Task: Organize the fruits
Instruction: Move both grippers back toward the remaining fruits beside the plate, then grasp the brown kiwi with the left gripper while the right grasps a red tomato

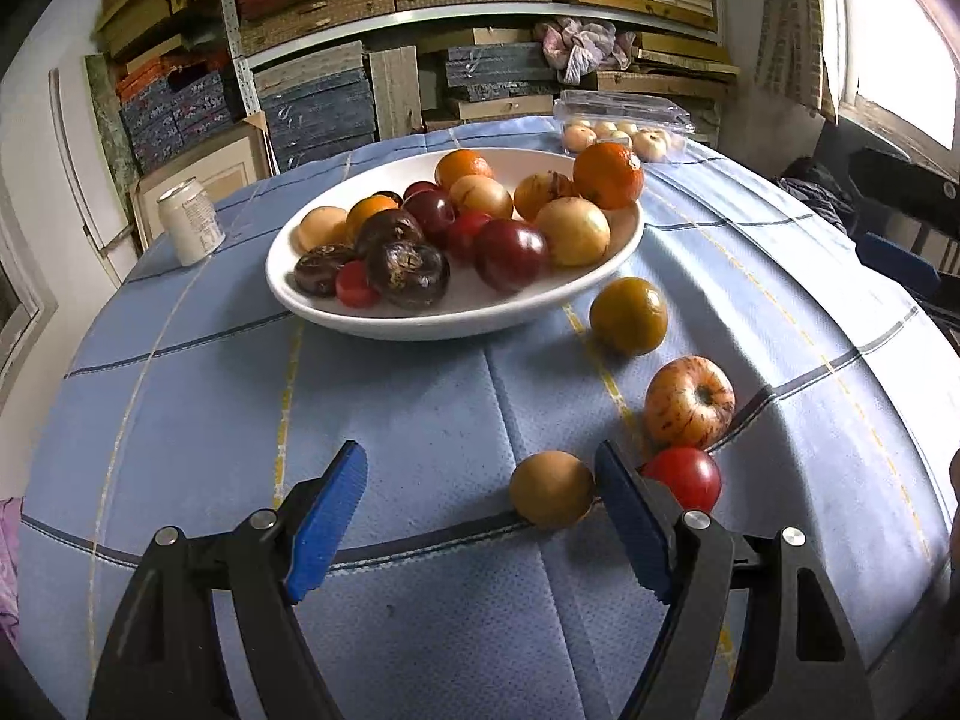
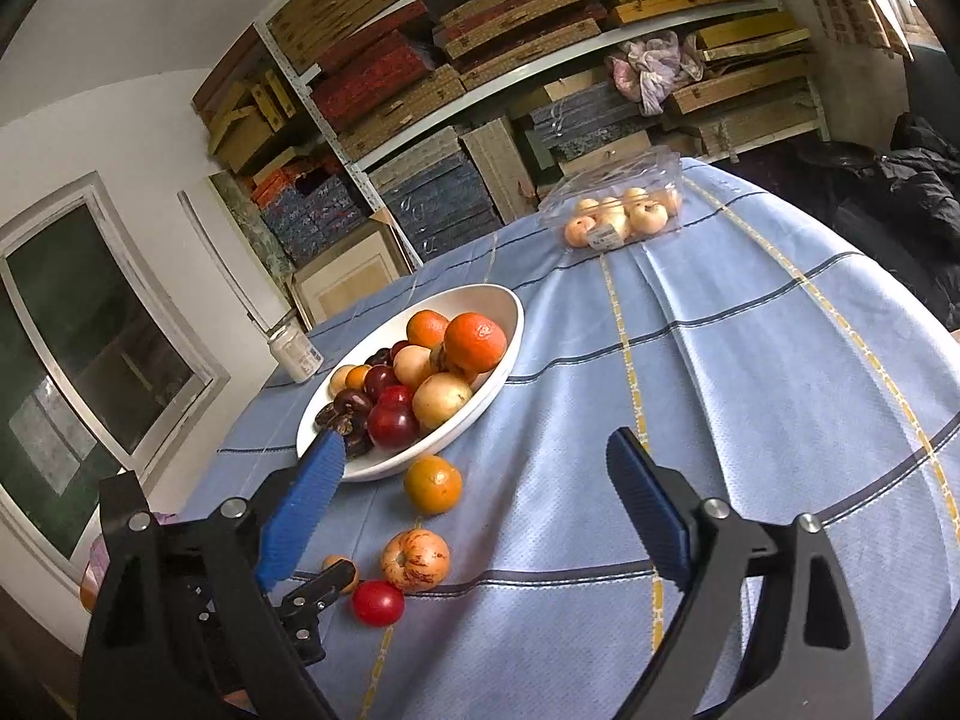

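A white bowl (image 1: pixel 456 324) piled with oranges, yellow fruits, dark red plums and brown mangosteens stands mid-table. In front of it on the blue cloth lie a green-orange tangerine (image 1: pixel 628 315), a striped apple (image 1: pixel 690 401), a red tomato (image 1: pixel 687 477) and a tan round fruit (image 1: pixel 552 497). My left gripper (image 1: pixel 480 516) is open and low over the cloth. The tan fruit sits just inside its right finger, and the tomato lies outside that finger. My right gripper (image 2: pixel 477 510) is open with nothing in it, above the tangerine (image 2: pixel 432 483) and apple (image 2: pixel 415 560). The bowl (image 2: pixel 510 312) lies beyond its left finger.
A clear plastic box (image 1: pixel 624 120) of pale fruits sits at the table's far edge, and a white can (image 1: pixel 191 221) stands to the left of the bowl. Shelves stacked with boxes fill the back wall. A black finger of the left gripper (image 2: pixel 318 591) partly hides the tan fruit in the right wrist view.
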`<state>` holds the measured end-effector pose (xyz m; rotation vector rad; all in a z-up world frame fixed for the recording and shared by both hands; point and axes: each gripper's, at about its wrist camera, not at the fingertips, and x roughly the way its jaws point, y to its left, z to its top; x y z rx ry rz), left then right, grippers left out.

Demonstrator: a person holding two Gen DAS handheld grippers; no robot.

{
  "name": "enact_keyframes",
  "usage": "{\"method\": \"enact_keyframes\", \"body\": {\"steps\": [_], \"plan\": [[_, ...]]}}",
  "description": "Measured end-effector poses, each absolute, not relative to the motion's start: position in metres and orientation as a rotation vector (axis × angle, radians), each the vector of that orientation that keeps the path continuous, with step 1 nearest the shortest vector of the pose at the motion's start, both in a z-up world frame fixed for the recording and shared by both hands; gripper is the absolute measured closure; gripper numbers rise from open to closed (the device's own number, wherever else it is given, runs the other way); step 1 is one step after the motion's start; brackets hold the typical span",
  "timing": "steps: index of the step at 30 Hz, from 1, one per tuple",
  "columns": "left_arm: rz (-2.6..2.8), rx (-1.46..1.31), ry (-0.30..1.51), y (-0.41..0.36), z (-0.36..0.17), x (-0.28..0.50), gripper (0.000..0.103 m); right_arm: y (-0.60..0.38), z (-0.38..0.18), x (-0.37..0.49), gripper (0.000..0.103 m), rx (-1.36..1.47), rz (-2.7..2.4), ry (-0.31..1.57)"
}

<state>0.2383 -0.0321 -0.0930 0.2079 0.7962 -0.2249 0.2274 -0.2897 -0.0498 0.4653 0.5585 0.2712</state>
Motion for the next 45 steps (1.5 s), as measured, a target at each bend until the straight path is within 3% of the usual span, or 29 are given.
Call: {"method": "enact_keyframes", "body": {"steps": [3, 8, 12, 14, 17, 25, 28, 30, 33, 45], "plan": [[-0.237, 0.182, 0.801, -0.028, -0.093, 0.241, 0.027, -0.288, -0.051, 0.228, 0.016, 0.459, 0.272, 0.566], [-0.274, 0.180, 0.807, -0.030, -0.094, 0.241, 0.052, -0.286, -0.053, 0.230, 0.016, 0.456, 0.271, 0.574], [-0.298, 0.177, 0.822, -0.031, -0.097, 0.242, 0.056, -0.285, -0.054, 0.231, 0.015, 0.454, 0.273, 0.582], [-0.313, 0.161, 0.839, -0.031, -0.099, 0.242, 0.067, -0.284, -0.055, 0.231, 0.015, 0.450, 0.274, 0.585], [-0.331, 0.136, 0.869, -0.029, -0.103, 0.246, 0.073, -0.282, -0.056, 0.231, 0.015, 0.442, 0.281, 0.592], [-0.159, 0.128, 0.796, -0.001, -0.092, 0.247, 0.073, -0.244, -0.062, 0.223, 0.016, 0.292, 0.385, 0.655], [-0.107, 0.080, 0.799, 0.018, -0.088, 0.253, 0.073, -0.214, -0.071, 0.211, 0.022, 0.178, 0.444, 0.703], [-0.101, 0.054, 0.805, 0.025, -0.086, 0.255, 0.073, -0.193, -0.078, 0.202, 0.032, 0.108, 0.491, 0.730], [-0.102, 0.039, 0.803, 0.028, -0.084, 0.255, 0.073, -0.177, -0.084, 0.198, 0.034, 0.041, 0.499, 0.749], [-0.157, 0.015, 0.790, 0.022, -0.075, 0.246, 0.073, -0.180, -0.104, 0.224, 0.053, 0.157, 0.473, 0.873]]}}
